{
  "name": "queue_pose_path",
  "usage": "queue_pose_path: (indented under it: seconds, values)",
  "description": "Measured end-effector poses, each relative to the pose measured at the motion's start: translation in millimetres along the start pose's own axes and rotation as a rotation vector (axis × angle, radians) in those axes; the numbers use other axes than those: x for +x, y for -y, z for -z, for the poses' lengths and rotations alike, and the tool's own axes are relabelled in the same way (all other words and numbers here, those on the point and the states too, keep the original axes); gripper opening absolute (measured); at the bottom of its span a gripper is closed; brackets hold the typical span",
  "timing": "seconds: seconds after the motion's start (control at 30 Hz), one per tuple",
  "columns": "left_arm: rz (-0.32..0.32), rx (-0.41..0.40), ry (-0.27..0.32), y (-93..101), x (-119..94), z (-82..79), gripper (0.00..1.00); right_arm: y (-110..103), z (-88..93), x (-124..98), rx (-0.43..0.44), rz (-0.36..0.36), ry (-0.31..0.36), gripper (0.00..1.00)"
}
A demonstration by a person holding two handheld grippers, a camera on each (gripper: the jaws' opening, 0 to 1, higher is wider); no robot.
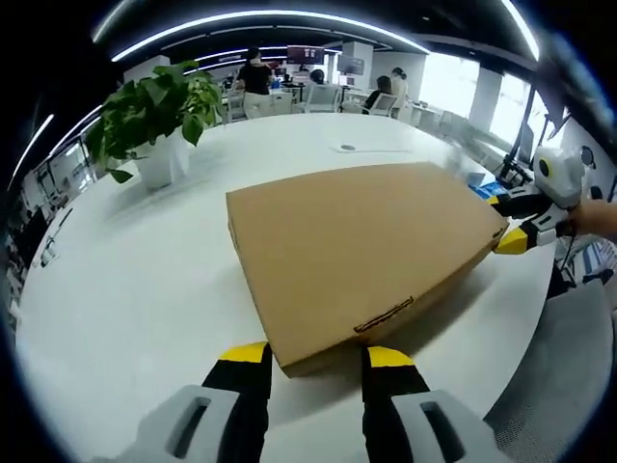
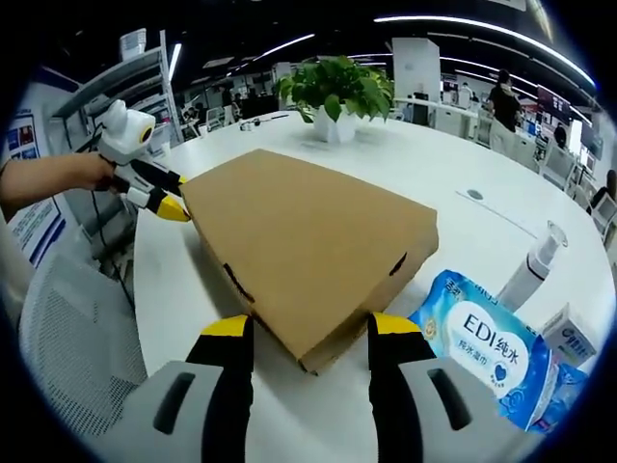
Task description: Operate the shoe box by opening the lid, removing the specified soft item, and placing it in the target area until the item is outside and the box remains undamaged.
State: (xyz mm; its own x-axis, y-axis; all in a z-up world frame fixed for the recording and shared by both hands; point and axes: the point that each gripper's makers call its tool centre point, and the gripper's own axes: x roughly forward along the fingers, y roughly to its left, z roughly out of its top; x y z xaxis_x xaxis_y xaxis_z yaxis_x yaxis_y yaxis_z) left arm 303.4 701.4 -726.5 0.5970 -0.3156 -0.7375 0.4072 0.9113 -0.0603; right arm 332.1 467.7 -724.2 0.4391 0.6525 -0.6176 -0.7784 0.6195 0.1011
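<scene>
— What's on the surface (image 1: 145, 280) right now?

— Going left to right in the left gripper view: a potted plant (image 1: 154, 116) in a white pot stands at the far left, well apart from the shoe box (image 1: 362, 246). The box is brown cardboard, lying flat in the middle with its lid down. At the right edge, the right hand-held gripper (image 1: 509, 224) touches the box's far corner.

— And the left hand-held gripper (image 1: 316, 355)?

— Its yellow-tipped jaws stand apart, one either side of the box's near corner. Not pinching anything, as far as I can see.

— What about from the other side?

— In the right gripper view, a hand (image 2: 92, 172) at the left holds the left hand-held gripper against the box's far corner. The box takes the middle, the plant behind it. The right hand-held gripper (image 2: 310, 328) has its jaws spread too, straddling the near corner. To the right lie a blue tissue pack (image 2: 482, 342), a white pump bottle (image 2: 530, 265) just behind it, and a small carton (image 2: 569, 333) beside that.

— Anything taken out of the box?

— No, the lid is down.
</scene>
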Motion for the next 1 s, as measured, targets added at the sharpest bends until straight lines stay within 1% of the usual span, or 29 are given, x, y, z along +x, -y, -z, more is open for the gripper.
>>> queue_pose_path:
  seconds: [0.57, 1.0]
  values:
    - [0.014, 0.015, -0.003, -9.7, 22, -24.8, 0.37, 26, -10.4, 9, 0.013, 0.020, -0.004, 0.44]
    - [0.024, 0.006, 0.004, -10.9, 32, -37.4, 0.37, 43, -16.2, 14, 0.000, 0.022, -0.014, 0.44]
